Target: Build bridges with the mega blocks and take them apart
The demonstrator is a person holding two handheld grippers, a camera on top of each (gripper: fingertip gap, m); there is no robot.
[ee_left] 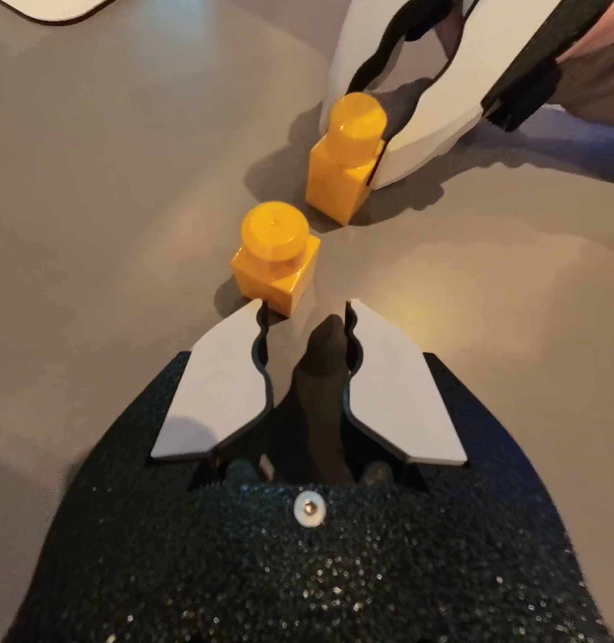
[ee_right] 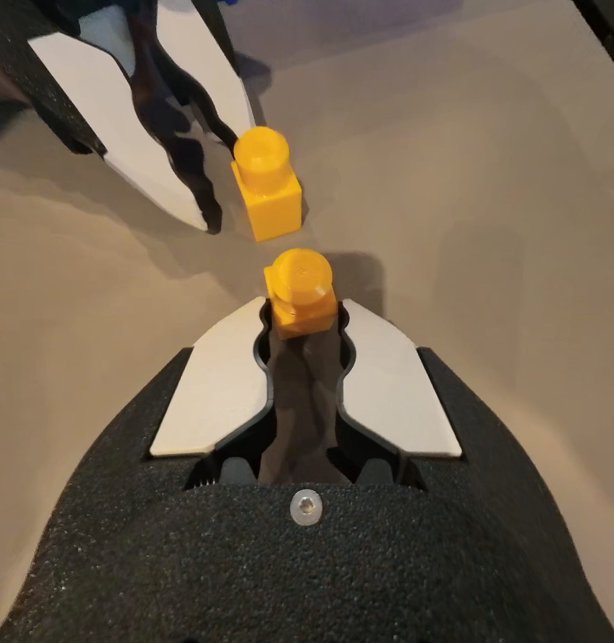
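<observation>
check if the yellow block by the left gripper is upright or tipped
Upright. The yellow block stands on the table with its round stud up, in front of the open left gripper, not between its fingers.

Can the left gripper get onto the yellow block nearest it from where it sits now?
Probably yes: the left gripper is open, that block stands free just off its left fingertip, needing a slight leftward shift.

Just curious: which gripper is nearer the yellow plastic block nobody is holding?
Left. The left gripper has one fingertip right at the free yellow plastic block; the right gripper is beyond it, closed on the other yellow block.
</observation>
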